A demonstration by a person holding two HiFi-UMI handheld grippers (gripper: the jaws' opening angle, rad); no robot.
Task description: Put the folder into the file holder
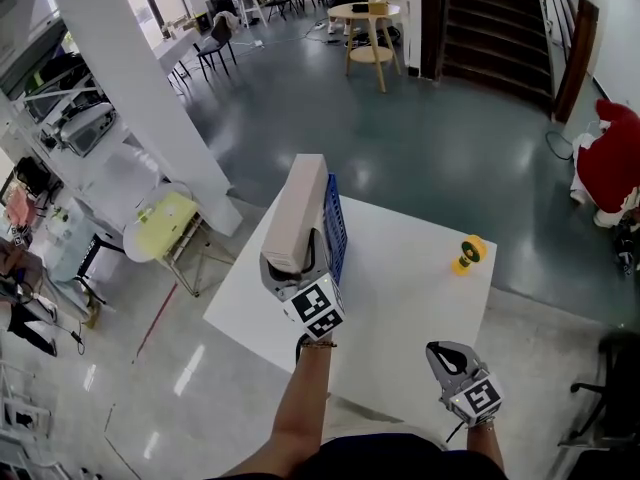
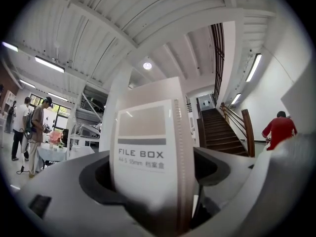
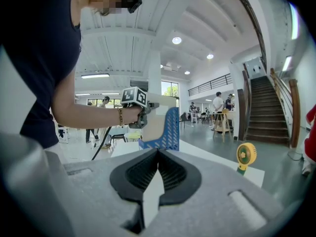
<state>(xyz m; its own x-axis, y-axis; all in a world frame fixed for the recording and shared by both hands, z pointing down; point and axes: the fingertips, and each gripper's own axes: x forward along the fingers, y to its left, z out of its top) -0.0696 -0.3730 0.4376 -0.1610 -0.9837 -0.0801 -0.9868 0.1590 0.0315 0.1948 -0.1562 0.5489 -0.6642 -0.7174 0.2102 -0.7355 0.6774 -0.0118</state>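
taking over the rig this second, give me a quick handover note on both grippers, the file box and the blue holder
Left gripper: shut on the beige file box, held upright.
Right gripper: shut, empty, by the near edge of the white table.
Blue file holder stands on the table; the box is close beside its perforated wall.
Done: box gripped, at the holder.
Left: seating can't be confirmed; lower it in fully, then release.

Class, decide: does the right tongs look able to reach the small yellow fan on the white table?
Probably yes. Only bare white table lies between the shut right tongs and the small yellow fan; they would need to open first.
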